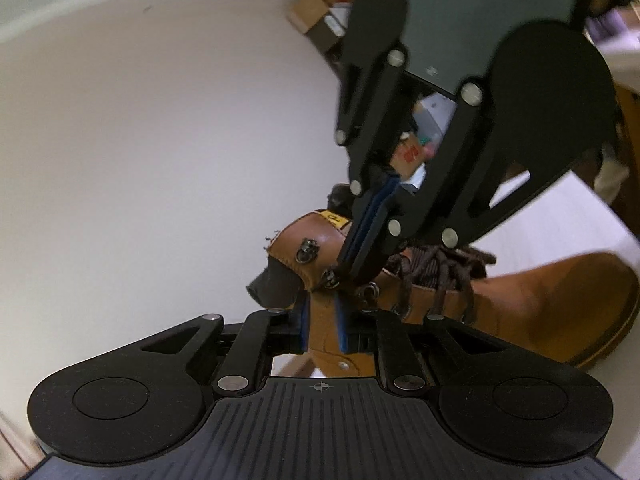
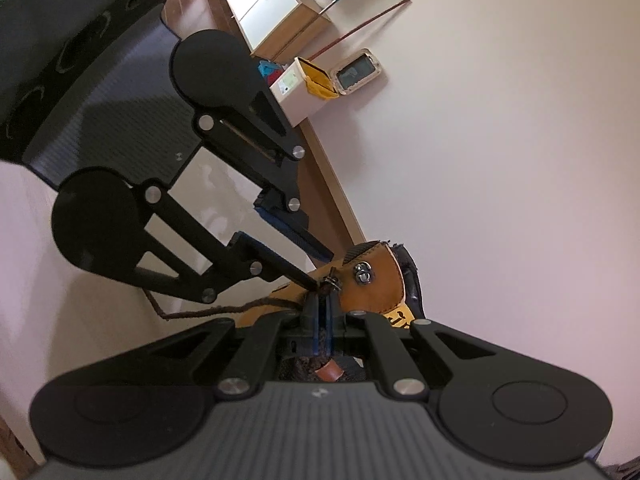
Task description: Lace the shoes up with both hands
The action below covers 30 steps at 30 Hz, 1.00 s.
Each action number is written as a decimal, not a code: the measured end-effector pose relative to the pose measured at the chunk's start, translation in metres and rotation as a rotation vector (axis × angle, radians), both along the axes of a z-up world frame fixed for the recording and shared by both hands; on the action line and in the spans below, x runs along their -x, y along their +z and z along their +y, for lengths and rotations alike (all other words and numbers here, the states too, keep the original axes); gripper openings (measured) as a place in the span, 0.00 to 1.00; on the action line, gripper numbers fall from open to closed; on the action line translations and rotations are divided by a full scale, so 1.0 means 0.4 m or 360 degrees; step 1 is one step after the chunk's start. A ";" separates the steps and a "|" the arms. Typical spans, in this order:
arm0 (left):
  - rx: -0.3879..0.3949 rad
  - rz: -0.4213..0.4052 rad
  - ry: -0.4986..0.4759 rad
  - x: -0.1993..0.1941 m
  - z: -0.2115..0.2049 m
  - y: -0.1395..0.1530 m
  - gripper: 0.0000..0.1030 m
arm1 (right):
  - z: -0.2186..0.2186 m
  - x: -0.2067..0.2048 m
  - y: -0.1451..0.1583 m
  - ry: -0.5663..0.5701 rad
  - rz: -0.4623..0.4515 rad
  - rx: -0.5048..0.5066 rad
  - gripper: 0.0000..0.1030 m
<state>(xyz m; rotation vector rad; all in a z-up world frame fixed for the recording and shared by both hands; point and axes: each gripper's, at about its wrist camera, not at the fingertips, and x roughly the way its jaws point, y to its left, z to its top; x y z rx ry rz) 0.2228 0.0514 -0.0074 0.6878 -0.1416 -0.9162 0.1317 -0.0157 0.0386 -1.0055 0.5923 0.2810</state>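
Both grippers [image 1: 322, 322] [image 2: 322, 312] (tilted) at boot [image 1: 520, 304]

No text can be read with certainty. A yellow tag [image 1: 335, 218] at the boot [image 1: 520, 300] collar carries dark marks too blurred to make out, and a cardboard box [image 1: 410, 156] behind shows illegible red print.

A plain white table [image 2: 500, 160] fills most of both views. Beyond its edge lies wooden floor [image 2: 192, 4], where a white-fronted cabinet [image 2: 264, 0] stands, a small white box [image 2: 298, 94] nearby. Cardboard boxes [image 1: 310, 14] sit farther off.
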 end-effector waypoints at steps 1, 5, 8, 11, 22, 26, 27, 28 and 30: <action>-0.0025 -0.0028 -0.0011 0.001 0.000 -0.001 0.15 | -0.001 0.003 0.003 0.0008 0.0003 0.0004 0.03; -0.0138 -0.0149 -0.0055 0.006 0.001 -0.003 0.18 | -0.009 0.015 0.010 0.0040 0.0004 0.0037 0.03; -0.0300 -0.0313 -0.0110 0.016 -0.003 -0.005 0.17 | -0.010 0.030 0.010 0.0068 -0.0002 0.0083 0.03; -0.0406 -0.0409 -0.0144 0.022 -0.007 -0.007 0.17 | -0.013 0.043 0.014 0.0099 -0.0004 0.0122 0.03; -0.0487 -0.0317 -0.0047 0.041 0.001 0.005 0.02 | -0.037 0.077 0.052 0.0133 -0.0014 0.0098 0.05; -0.0301 -0.0062 0.0140 0.028 0.033 -0.010 0.02 | -0.067 0.116 0.088 0.0116 -0.0084 0.0013 0.26; -0.0239 0.0077 0.0245 0.013 0.047 -0.022 0.02 | -0.072 0.119 0.093 0.0111 -0.0087 -0.0001 0.25; -0.0190 0.0156 0.0305 0.005 0.061 -0.032 0.02 | -0.082 0.127 0.100 0.0106 -0.0090 -0.0025 0.25; -0.0127 0.0321 0.0427 -0.018 0.090 -0.053 0.02 | -0.099 0.142 0.109 0.0100 -0.0093 -0.0058 0.26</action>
